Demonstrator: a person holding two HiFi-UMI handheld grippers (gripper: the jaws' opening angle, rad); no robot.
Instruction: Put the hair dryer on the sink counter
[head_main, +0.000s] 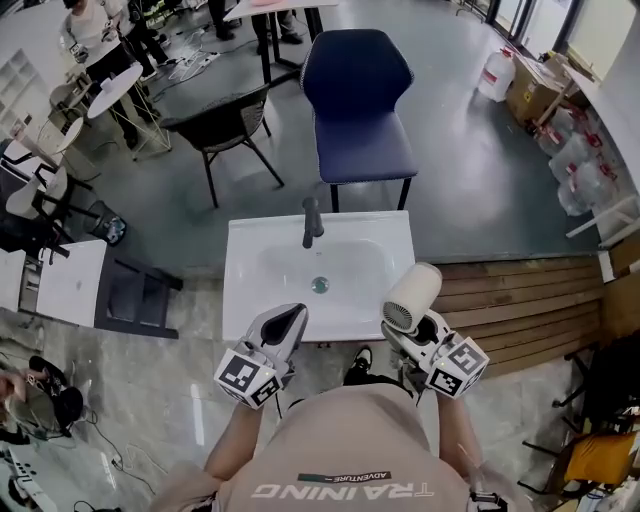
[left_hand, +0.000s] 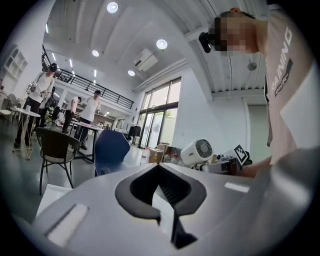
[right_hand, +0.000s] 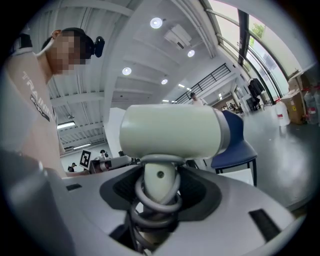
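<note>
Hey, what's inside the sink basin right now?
The sink basin shows only its drain; the faucet stands on the back rim. Parts of the front edge are hidden behind the left tongs and the hair dryer.

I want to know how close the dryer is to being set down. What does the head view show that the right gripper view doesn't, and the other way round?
Head view only: the whole basin of the white sink, with its faucet and drain, and the hair dryer held at the sink's front right corner, not yet set down. Right gripper view only: the right gripper with its jaws closed on the dryer's handle, which has a cord coiled round it. Both: the hair dryer and the blue chair.
</note>
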